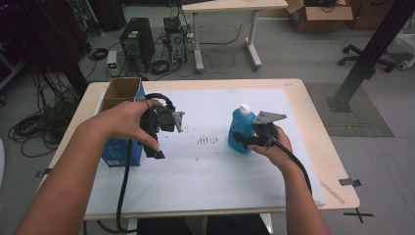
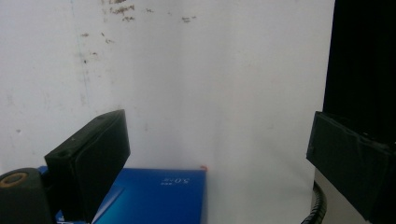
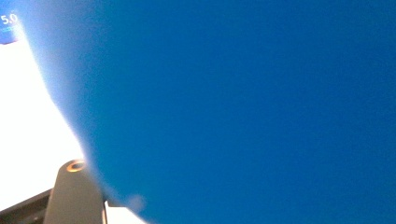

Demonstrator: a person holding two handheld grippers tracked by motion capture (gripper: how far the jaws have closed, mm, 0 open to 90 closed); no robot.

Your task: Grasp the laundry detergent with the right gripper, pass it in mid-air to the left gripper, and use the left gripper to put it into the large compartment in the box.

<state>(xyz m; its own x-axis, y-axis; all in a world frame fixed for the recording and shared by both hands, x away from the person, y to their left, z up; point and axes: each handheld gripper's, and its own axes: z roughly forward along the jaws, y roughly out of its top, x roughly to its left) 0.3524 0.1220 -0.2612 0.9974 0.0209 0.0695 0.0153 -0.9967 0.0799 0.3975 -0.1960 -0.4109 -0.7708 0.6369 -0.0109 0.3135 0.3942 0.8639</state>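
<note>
The table [image 1: 323, 161] carries a white sheet [image 1: 210, 166]. At its left edge stands an open blue box [image 1: 120, 147]; in the left gripper view its top reads "5.0". The blue bottle [image 1: 241, 131], white-capped, stands upright right of centre. The right gripper [image 1: 243, 141] pinches its lower body. The left gripper [image 1: 157, 142], jaws spread, holds nothing above the box.
</note>
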